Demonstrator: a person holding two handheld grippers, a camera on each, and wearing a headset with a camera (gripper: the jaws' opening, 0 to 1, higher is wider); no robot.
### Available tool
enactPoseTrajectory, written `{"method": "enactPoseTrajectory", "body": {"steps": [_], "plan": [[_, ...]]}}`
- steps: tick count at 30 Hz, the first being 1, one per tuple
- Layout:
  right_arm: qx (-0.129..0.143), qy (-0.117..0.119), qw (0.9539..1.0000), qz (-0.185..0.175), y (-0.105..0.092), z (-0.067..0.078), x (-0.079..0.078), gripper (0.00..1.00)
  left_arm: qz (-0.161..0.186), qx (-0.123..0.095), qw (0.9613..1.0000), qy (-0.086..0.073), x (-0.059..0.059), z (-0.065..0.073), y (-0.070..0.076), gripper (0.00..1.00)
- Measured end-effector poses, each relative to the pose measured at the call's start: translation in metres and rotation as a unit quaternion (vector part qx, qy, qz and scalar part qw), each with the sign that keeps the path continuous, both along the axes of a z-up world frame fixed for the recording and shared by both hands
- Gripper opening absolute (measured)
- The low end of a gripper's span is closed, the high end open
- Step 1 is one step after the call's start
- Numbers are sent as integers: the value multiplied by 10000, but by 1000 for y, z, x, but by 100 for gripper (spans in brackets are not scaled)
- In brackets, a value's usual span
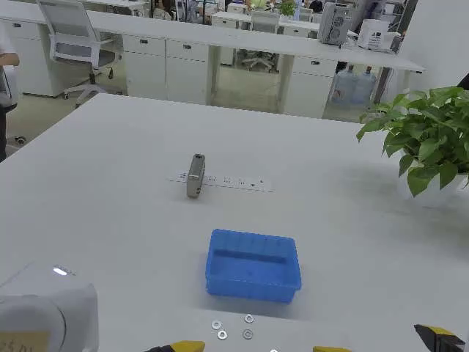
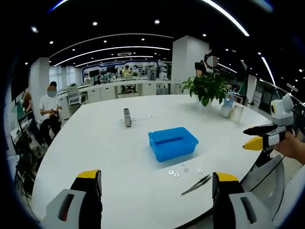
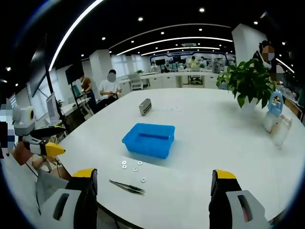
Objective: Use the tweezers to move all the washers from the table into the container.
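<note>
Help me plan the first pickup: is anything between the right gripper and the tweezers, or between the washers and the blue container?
Nothing visible. The tweezers lie on bare table just ahead of the right gripper. The washers sit beyond them, with only bare table between them and the blue container.

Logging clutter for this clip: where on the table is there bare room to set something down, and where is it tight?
Bare: the table left of the blue container, the stretch between container and potted plant, and the band between container and grey block. Tight: the near edge, where washers and tweezers lie in front of the container.
</note>
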State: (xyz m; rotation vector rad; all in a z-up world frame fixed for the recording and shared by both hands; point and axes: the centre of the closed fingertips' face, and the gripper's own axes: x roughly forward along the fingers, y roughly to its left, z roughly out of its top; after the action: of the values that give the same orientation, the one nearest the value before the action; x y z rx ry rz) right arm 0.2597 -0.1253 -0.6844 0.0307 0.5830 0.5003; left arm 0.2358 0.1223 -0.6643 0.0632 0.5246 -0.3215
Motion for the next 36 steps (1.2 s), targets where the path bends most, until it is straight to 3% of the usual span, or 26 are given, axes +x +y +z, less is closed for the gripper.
{"method": "enactPoseTrajectory", "body": {"steps": [26, 36], "plan": [[-141, 68, 9999, -13, 2, -6, 4, 99, -267, 64, 9994, 214, 5, -11, -7, 99], [-223, 149, 9996, 53, 4, -9, 4, 99, -341, 54, 9992, 214, 7, -12, -9, 99]]}}
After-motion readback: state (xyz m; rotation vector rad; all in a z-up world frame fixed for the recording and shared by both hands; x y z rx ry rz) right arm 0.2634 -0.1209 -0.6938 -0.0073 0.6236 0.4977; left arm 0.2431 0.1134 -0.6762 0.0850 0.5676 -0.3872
